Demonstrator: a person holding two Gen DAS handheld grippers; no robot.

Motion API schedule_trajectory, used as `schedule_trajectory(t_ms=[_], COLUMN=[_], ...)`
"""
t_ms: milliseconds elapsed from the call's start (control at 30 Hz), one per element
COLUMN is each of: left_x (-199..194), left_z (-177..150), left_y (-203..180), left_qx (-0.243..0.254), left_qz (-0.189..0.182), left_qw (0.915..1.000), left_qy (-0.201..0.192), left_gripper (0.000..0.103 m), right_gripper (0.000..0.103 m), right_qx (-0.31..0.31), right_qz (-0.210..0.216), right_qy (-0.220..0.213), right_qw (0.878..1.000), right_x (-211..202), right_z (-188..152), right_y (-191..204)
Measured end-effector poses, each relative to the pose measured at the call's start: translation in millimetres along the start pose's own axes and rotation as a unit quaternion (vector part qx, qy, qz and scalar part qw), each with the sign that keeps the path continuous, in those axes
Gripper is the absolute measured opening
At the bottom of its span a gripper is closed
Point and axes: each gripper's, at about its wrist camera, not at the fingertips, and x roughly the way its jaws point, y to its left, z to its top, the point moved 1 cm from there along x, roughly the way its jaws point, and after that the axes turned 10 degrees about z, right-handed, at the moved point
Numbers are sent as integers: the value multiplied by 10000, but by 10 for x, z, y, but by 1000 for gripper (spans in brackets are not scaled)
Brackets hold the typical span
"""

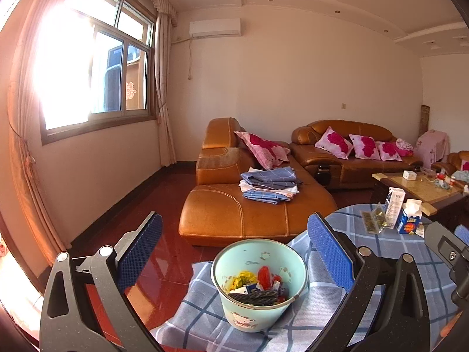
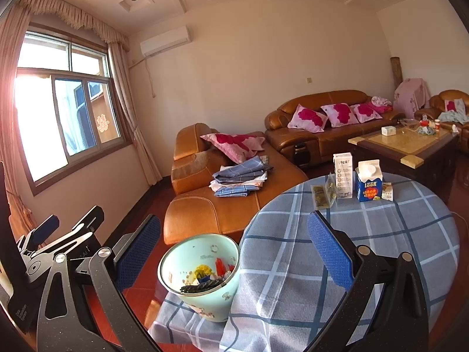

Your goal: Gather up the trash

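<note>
A pale green bin with cartoon prints sits at the left edge of the round table, holding several wrappers and a dark strip. Across the table stand a blue milk carton, a white carton and clear snack packets. My left gripper hangs open above the bin with nothing between its blue pads. My right gripper is open too, over the table's near edge beside the bin. The left gripper also shows in the right wrist view at the far left.
The table wears a blue-grey plaid cloth. Behind it is an orange leather sofa with folded cloths and pink pillows. A wooden coffee table with small items stands at the right. The floor is red tile.
</note>
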Motion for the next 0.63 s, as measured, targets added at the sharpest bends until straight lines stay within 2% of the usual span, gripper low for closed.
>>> schedule_trajectory(t_ms=[67,300,467,633], left_x=[21,42,74,107], left_z=[-10,-28,-26,-50], left_y=[-26,-69,-80,-101], left_qx=[54,56,88,93], left_qz=[-85,-44,84,-86], left_qw=[9999,9999,9999,9997], left_qy=[67,102,103,185], left_gripper=[97,97,97,97], right_gripper=[98,98,98,98], right_qx=[2,34,36,71], right_qz=[-5,-26,-39,-88], right_qy=[1,19,22,45], right_qw=[10000,10000,10000,9999], right_x=[-1,12,15,32], right_z=[-2,-12,-17,-35], right_y=[-2,-13,-20,-70])
